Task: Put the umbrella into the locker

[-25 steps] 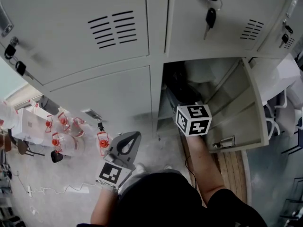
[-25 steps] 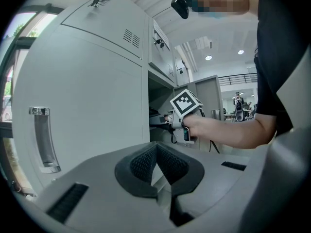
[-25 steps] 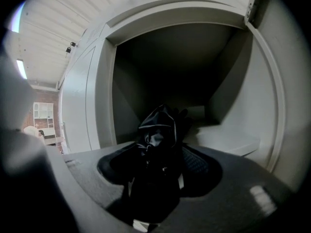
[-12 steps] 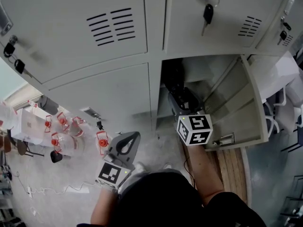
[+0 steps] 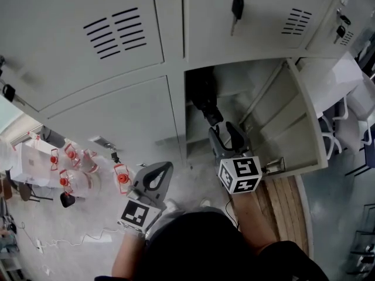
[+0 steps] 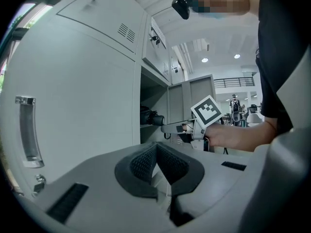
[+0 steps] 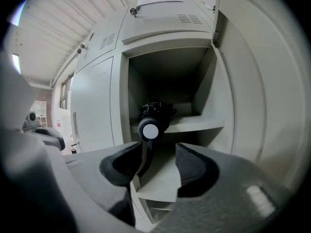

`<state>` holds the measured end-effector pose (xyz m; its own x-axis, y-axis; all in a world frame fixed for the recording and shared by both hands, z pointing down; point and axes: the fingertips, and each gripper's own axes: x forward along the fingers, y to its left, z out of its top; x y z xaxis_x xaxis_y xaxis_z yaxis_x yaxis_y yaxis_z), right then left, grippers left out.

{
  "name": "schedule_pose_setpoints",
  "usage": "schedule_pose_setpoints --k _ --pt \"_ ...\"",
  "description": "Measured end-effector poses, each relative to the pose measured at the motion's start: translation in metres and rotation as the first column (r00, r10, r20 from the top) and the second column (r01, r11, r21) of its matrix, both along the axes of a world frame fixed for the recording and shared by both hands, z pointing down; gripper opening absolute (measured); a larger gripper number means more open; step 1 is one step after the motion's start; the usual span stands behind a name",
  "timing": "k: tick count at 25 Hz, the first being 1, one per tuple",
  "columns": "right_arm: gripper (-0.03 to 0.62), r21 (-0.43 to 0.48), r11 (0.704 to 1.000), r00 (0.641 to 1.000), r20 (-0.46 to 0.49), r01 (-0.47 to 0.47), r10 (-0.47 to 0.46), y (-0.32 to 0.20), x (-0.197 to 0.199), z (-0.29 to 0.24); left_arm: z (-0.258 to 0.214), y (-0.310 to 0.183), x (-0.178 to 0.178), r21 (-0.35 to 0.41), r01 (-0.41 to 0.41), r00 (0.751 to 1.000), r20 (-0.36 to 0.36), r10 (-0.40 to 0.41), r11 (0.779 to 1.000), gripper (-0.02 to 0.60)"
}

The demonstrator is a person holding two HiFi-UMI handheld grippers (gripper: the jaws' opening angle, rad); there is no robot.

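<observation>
The folded black umbrella (image 7: 154,114) already lies on the locker shelf (image 7: 199,125) with its handle end facing out, so we judge the placing itself done. At its six o'clock our right claw (image 7: 158,163) stands wide and is closing on nothing. Our left claw (image 6: 156,165), off at eight o'clock, is pinched together and empty. The locker door (image 5: 302,122) hangs open, and shutting it may be what remains.
</observation>
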<state>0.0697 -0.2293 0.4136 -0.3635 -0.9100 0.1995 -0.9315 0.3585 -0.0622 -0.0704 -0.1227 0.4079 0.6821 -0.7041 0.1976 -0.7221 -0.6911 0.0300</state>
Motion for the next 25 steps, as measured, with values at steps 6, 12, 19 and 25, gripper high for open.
schedule_pose_setpoints --k 6,12,19,25 --pt "0.107 0.044 0.999 1.000 -0.024 0.011 -0.010 0.005 -0.005 -0.008 0.001 -0.002 -0.004 -0.005 0.008 1.000 -0.006 -0.008 1.000 0.006" --pt "0.060 0.064 0.998 1.000 -0.028 0.008 -0.006 0.001 -0.010 -0.013 0.003 -0.002 -0.006 -0.012 0.013 1.000 -0.007 -0.013 1.000 0.006" --pt "0.058 0.054 0.999 1.000 -0.028 0.009 -0.007 -0.024 -0.012 -0.017 0.003 -0.004 -0.013 -0.006 0.025 1.000 -0.002 -0.025 1.000 0.006" --pt "0.058 0.063 0.998 1.000 -0.031 0.005 -0.003 -0.043 -0.015 -0.022 0.003 -0.007 -0.021 -0.007 0.051 0.999 -0.002 -0.051 0.999 0.006"
